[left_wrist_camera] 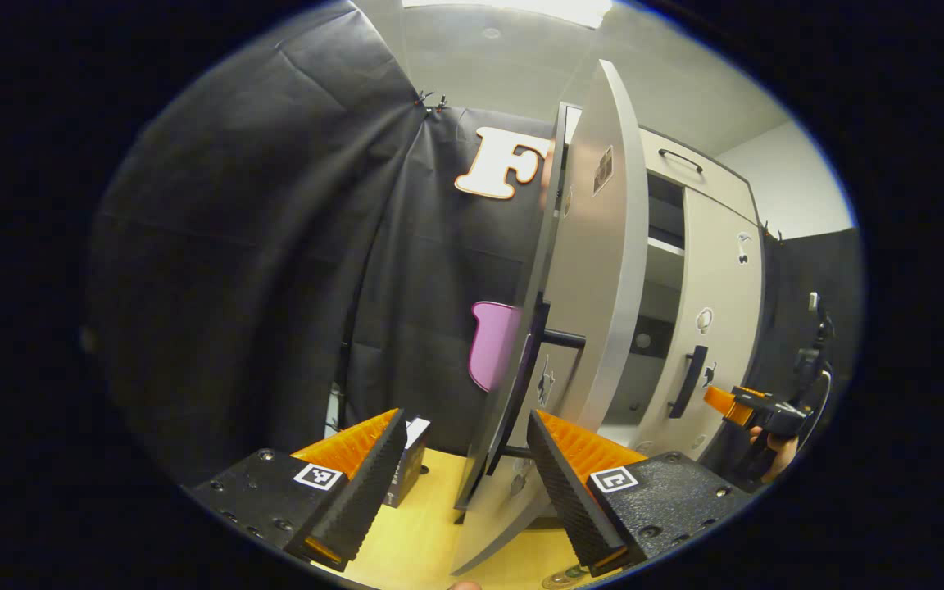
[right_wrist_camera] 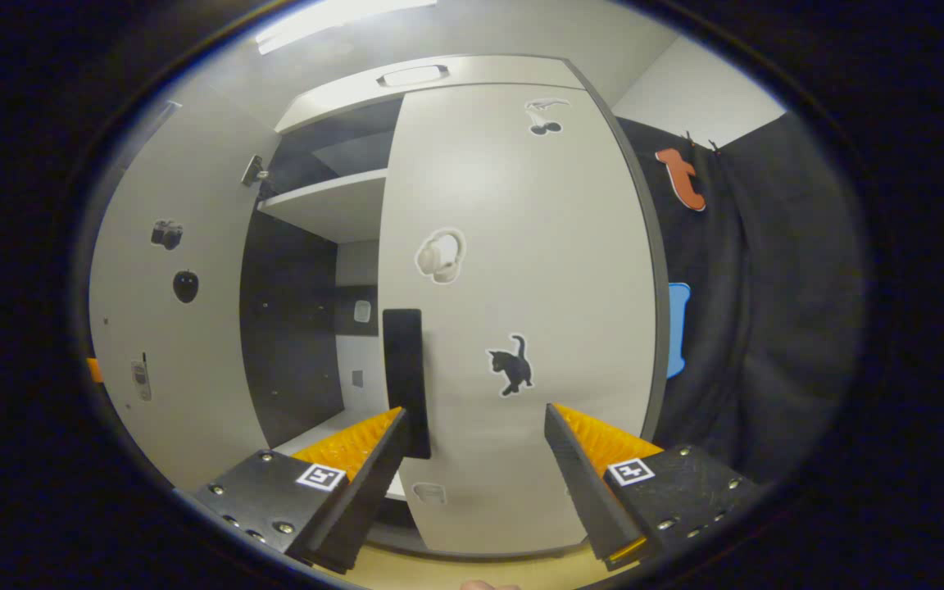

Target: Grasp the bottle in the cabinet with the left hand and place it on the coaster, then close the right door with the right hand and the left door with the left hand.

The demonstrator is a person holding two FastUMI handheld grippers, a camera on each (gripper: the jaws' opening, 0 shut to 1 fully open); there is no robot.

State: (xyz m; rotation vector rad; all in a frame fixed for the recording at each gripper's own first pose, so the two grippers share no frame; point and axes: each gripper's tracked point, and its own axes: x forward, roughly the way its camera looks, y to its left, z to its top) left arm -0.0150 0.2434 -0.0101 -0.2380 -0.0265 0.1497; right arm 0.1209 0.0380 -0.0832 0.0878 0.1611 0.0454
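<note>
The cabinet [right_wrist_camera: 341,205] stands on the yellow desk [left_wrist_camera: 423,524] with one door nearly shut and one open. In the right gripper view the right door [right_wrist_camera: 521,287] lies almost flush with the cabinet front, its dark vertical handle [right_wrist_camera: 404,377] just ahead of the right gripper [right_wrist_camera: 476,483], whose fingers are spread with nothing between them. By the look of it, that door's part of the task is done or close to it.

The left door [left_wrist_camera: 595,270] is what remains. In the left gripper view it stands swung out, edge-on to the camera, its long axis upright and its free edge pointing toward the left gripper [left_wrist_camera: 460,492]. That gripper is also spread and empty, and the door's lower edge falls between its two fingers without either clearly touching it. The door's handle [left_wrist_camera: 558,336] sits above and just right of the fingers.

The left gripper is far nearer this door than the right one, which hangs well off by the closed side. The likely move is a sideways push toward the cabinet opening.

The bottle and coaster cannot be made out with any certainty.
</note>
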